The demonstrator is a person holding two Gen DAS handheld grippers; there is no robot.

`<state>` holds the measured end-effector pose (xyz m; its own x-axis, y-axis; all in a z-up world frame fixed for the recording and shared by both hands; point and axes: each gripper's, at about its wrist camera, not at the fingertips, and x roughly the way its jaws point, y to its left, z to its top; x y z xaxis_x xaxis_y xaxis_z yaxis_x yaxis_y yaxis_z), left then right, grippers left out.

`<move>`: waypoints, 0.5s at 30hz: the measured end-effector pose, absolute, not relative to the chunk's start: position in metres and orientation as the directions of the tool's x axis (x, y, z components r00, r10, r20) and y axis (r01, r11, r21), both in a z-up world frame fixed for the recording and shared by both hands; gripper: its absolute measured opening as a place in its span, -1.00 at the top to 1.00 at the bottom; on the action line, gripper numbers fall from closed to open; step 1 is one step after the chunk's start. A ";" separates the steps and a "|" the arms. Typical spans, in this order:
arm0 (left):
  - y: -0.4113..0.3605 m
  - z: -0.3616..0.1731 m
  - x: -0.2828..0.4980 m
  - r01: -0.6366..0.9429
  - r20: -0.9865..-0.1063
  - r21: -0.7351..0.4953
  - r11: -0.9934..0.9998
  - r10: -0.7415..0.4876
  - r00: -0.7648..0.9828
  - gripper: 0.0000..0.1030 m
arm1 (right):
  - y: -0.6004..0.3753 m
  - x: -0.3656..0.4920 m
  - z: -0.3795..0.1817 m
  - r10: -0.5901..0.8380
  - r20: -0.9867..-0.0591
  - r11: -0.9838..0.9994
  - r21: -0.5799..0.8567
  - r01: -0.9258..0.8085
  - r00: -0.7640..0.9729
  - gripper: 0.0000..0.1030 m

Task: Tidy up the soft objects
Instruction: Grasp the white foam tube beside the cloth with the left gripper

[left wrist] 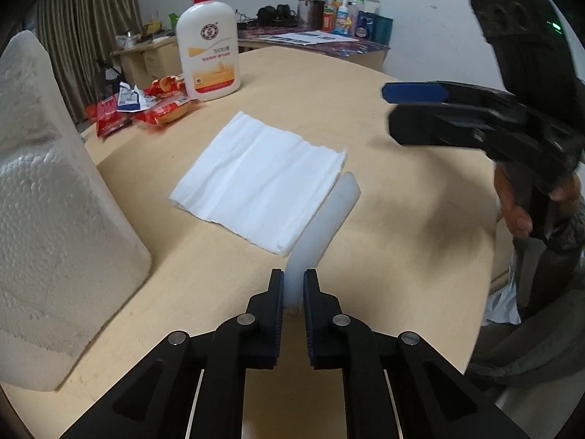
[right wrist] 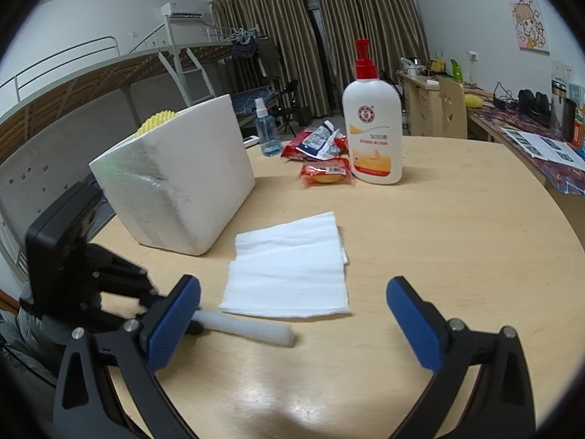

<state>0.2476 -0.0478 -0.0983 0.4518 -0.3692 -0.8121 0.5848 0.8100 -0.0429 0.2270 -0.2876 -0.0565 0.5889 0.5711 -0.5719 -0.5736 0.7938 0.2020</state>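
Nearby, foam box (right wrist: 175,179), lotion bottle (right wrist: 373,128), perhaps snack packets (right wrist: 321,153).

The only print that can be read is on the white pump bottle (left wrist: 208,51) with the red pump, standing toward the far edge of the round table (left wrist: 420,219): the figure "500" sits in small type on its front label, above the orange band (the unit after it and the red line of print below are too small to make out). A round red emblem sits higher on the same label, its characters illegible in both views. The red snack packets (right wrist: 327,172) beside the bottle, the blue-and-white wrapper (right wrist: 321,142) lying on them and the printed sheets (right wrist: 541,146) on the side desk all carry print, too small or blurred to read.
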 end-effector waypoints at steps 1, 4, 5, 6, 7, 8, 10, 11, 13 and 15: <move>-0.047 -0.099 0.250 0.585 -0.813 -0.049 0.809 -0.373 0.447 0.79 | -0.287 0.226 -0.057 0.570 -0.571 0.795 0.200 -0.573 0.590 -0.99; -0.047 -0.099 0.252 0.586 -0.810 -0.071 0.807 -0.389 0.438 0.66 | -0.285 0.224 -0.057 0.568 -0.574 0.796 0.199 -0.572 0.590 -0.99; -0.047 -0.099 0.252 0.591 -0.809 -0.076 0.803 -0.396 0.434 0.53 | -0.284 0.224 -0.058 0.565 -0.575 0.798 0.198 -0.569 0.592 -0.99; -0.046 -0.100 0.252 0.594 -0.810 -0.085 0.800 -0.403 0.427 0.47 | -0.285 0.224 -0.058 0.566 -0.575 0.798 0.201 -0.568 0.591 -0.99; -0.046 -0.101 0.254 0.594 -0.812 -0.103 0.798 -0.412 0.413 0.38 | -0.285 0.224 -0.058 0.567 -0.574 0.798 0.205 -0.567 0.590 -0.99; -0.045 -0.101 0.254 0.598 -0.807 -0.115 0.793 -0.426 0.408 0.38 | -0.285 0.224 -0.058 0.565 -0.575 0.799 0.206 -0.564 0.591 -0.99; -0.046 -0.101 0.253 0.611 -0.804 -0.126 0.782 -0.441 0.398 0.43 | -0.285 0.223 -0.059 0.560 -0.579 0.803 0.202 -0.561 0.592 -0.99; -0.047 -0.101 0.252 0.610 -0.804 -0.114 0.784 -0.433 0.407 0.63 | -0.285 0.223 -0.059 0.557 -0.582 0.804 0.201 -0.559 0.592 -0.99; -0.049 -0.101 0.251 0.606 -0.805 -0.093 0.790 -0.417 0.422 0.76 | -0.286 0.223 -0.059 0.554 -0.582 0.807 0.201 -0.555 0.595 -0.99; -0.049 -0.101 0.251 0.595 -0.806 -0.074 0.800 -0.400 0.437 0.87 | -0.287 0.224 -0.059 0.553 -0.582 0.809 0.204 -0.551 0.596 -0.99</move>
